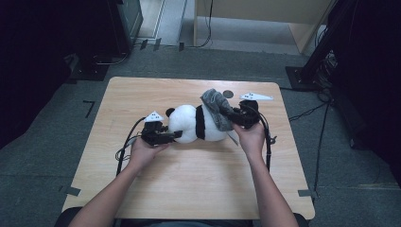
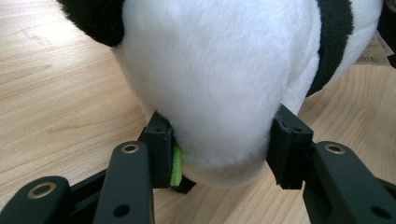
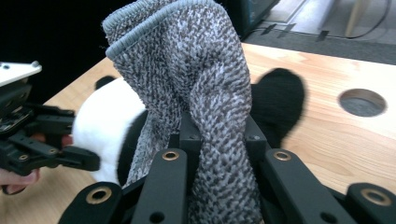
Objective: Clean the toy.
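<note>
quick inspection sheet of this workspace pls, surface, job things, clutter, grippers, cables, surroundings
surface: light wooden table, round hole near its far edge.
job's things: plush panda lying on the table; grey knit cloth draped over its right end.
clutter: nothing seen.
grippers: left hand-held gripper clamps the panda's white end; right hand-held gripper is shut on the cloth.
cables: black cable trails from the left one, another from the right.
surroundings: grey carpet floor, dark stands, floor cables.
</note>
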A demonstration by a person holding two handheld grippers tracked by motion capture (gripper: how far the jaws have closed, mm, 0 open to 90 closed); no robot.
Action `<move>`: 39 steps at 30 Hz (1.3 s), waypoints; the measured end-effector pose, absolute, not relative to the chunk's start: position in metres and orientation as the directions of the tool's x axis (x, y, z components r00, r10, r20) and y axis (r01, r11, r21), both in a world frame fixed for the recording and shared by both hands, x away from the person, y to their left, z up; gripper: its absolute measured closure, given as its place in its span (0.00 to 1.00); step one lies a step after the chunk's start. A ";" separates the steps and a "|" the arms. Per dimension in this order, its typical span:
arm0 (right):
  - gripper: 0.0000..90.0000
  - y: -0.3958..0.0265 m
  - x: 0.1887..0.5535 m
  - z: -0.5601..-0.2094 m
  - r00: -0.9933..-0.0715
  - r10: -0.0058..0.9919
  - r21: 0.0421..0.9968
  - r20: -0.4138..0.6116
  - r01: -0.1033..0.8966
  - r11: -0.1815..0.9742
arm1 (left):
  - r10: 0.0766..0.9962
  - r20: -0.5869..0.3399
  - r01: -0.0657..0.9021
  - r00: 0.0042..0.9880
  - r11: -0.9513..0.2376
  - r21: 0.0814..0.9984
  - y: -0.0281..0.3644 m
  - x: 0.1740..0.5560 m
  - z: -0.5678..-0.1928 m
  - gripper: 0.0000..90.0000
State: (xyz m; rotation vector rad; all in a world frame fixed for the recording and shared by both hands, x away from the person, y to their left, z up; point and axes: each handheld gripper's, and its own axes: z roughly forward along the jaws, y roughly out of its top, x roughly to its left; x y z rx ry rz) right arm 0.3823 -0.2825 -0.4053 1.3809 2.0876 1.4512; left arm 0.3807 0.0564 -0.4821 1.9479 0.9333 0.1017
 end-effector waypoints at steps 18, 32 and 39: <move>0.87 -0.296 0.365 -0.372 -0.523 0.792 0.868 0.315 0.497 -0.017 | 0.652 -0.292 0.568 0.700 -0.260 0.781 0.057 0.381 -0.483 0.57; 0.87 -0.195 0.359 -0.391 -0.706 0.613 0.836 0.355 0.534 0.131 | 0.649 -0.282 0.559 0.706 -0.267 0.785 0.044 0.369 -0.478 0.58; 0.86 -0.180 0.368 -0.422 -0.694 0.632 0.804 0.345 0.566 0.182 | 0.651 -0.276 0.560 0.707 -0.276 0.781 0.040 0.366 -0.479 0.58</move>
